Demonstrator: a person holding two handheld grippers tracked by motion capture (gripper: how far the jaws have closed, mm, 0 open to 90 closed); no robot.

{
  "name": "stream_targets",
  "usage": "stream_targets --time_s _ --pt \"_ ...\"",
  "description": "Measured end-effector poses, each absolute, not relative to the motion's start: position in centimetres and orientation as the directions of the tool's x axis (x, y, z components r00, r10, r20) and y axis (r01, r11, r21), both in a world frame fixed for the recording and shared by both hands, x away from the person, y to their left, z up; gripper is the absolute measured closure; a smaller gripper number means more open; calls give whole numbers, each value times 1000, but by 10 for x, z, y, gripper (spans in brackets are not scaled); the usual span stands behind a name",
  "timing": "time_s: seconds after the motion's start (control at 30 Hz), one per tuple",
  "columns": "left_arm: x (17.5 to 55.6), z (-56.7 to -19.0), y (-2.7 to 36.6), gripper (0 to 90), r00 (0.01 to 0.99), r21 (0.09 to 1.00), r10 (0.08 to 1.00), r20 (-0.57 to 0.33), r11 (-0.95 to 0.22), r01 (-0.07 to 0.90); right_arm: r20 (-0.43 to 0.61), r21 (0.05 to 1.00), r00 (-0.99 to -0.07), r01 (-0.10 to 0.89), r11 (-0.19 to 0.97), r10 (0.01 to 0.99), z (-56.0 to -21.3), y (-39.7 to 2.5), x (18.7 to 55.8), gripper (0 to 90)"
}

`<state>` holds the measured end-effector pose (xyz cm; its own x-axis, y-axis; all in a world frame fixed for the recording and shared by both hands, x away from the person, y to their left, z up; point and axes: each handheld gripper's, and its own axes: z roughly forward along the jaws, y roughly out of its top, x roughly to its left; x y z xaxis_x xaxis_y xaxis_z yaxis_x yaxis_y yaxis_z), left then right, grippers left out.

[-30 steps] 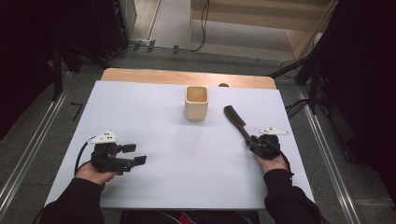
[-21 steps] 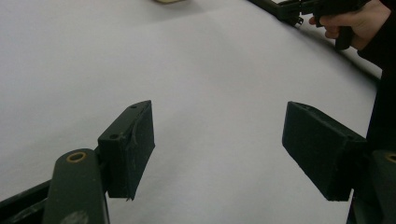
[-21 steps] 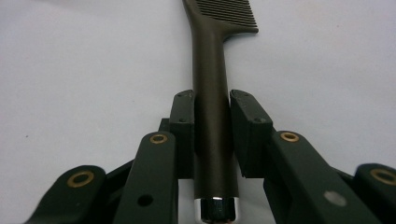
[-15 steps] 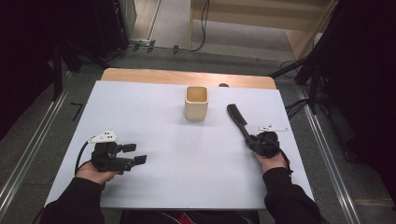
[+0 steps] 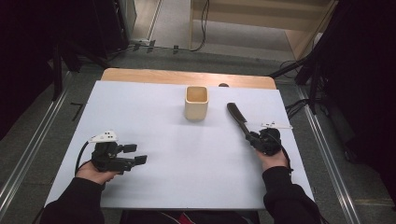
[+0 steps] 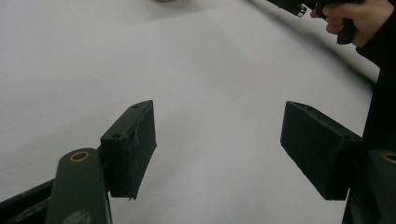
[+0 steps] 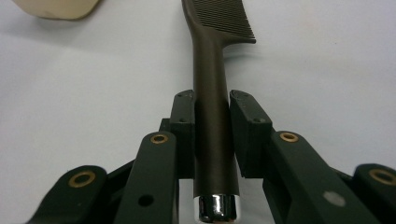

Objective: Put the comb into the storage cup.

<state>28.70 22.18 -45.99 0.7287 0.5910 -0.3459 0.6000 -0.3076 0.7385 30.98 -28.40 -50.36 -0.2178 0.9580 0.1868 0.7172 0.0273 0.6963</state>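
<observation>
- Jaws of the right tool (image 7: 212, 135) are clamped on the dark comb (image 7: 212, 93), pads pressed to both sides of its handle, whose chrome end cap sits back between the arms in the right gripper view.
- Comb teeth point away from the tool, towards the far side of the desk (image 7: 327, 60); whether the toothed end touches the sheet, I can't tell.
- From the high view, the right tool (image 5: 254, 138) is at the right of the desk, and the comb (image 5: 237, 115) runs from it up and to the left.
- Just beside the comb's far end, to its left, stands the cream square cup (image 5: 196, 102), upright, mouth open, apart from the comb.
- Over to the left tool (image 6: 217, 144): its two pads stand wide apart with bare white desk between them.
- High view has that left tool (image 5: 135, 155) low over the near-left of the desk (image 5: 154, 112), pointing right, well apart from the cup and the comb.
- Both tools are held in hands with dark sleeves that enter from the near edge.
</observation>
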Motion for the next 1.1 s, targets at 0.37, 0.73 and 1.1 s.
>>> stream_targets --time_s 0.37,0.73,1.1 --pt "295 -457 219 273 699 706 604 -383 -296 643 194 729 -217 684 7 957 -483 -283 305 705" --pt "297 -455 207 272 704 714 593 -391 -287 638 220 766 -218 642 -30 951 -462 -281 296 705" --pt "300 -448 193 244 702 706 572 -424 -276 652 219 785 -220 618 -38 951 -454 -277 291 705"
